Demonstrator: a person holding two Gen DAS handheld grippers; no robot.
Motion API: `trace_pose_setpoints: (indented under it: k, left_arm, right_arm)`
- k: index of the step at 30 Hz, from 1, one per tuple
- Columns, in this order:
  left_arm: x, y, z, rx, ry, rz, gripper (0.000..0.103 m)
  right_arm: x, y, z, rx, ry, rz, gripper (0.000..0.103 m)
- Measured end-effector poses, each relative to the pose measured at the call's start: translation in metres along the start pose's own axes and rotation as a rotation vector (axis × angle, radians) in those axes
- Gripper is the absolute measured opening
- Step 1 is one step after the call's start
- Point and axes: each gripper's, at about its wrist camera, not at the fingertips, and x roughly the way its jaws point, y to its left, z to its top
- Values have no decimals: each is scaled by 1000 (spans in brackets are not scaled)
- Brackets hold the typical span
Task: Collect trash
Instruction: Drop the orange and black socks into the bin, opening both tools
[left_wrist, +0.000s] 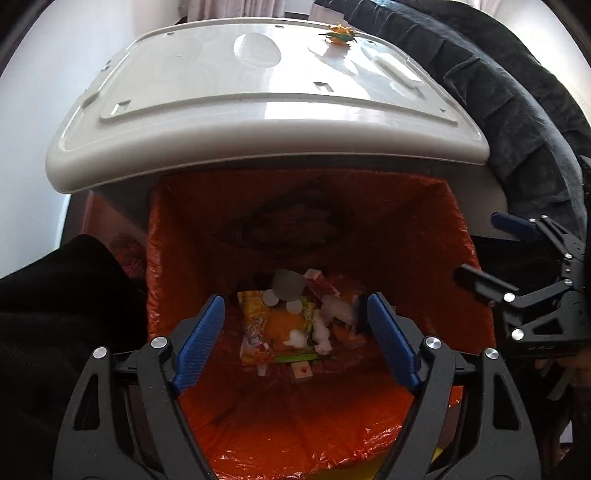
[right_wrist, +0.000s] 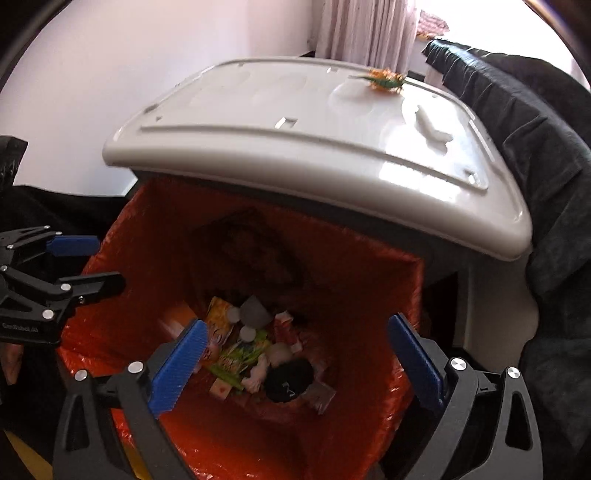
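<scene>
A trash bin lined with an orange bag (left_wrist: 424, 229) (right_wrist: 155, 229) stands open, its grey lid (left_wrist: 258, 122) (right_wrist: 314, 147) raised behind the opening. Wrappers, white scraps and a grey cup lie at the bottom (left_wrist: 291, 325) (right_wrist: 251, 347), with a black item (right_wrist: 290, 380) on top. My left gripper (left_wrist: 295, 339) is open and empty over the opening; it also shows in the right wrist view (right_wrist: 103, 264). My right gripper (right_wrist: 295, 362) is open and empty over the bin's right side; it also shows in the left wrist view (left_wrist: 476, 247).
A small orange and green scrap (left_wrist: 340, 35) (right_wrist: 384, 79) rests on the raised lid. A dark fabric chair or cushion (left_wrist: 517, 103) (right_wrist: 535, 147) stands close on the right. A black bag (left_wrist: 55, 314) lies at the left. A white wall and curtain are behind.
</scene>
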Motion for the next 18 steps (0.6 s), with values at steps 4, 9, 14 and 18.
trace_pose_setpoints:
  k: [4, 9, 14, 18]
  left_arm:
    - [-12, -2, 6, 13, -65, 11, 80]
    - [-40, -13, 33, 82, -211, 50, 80]
    - [-62, -30, 82, 108, -344, 49, 85]
    - [-65, -40, 125, 101, -443, 51, 86]
  right_arm:
    - [-5, -9, 5, 28, -26, -6, 98]
    - [-15, -20, 18, 51, -65, -23, 98]
    - [-27, -43, 57, 83, -150, -67, 98]
    - [-27, -66, 100, 108, -232, -135, 98]
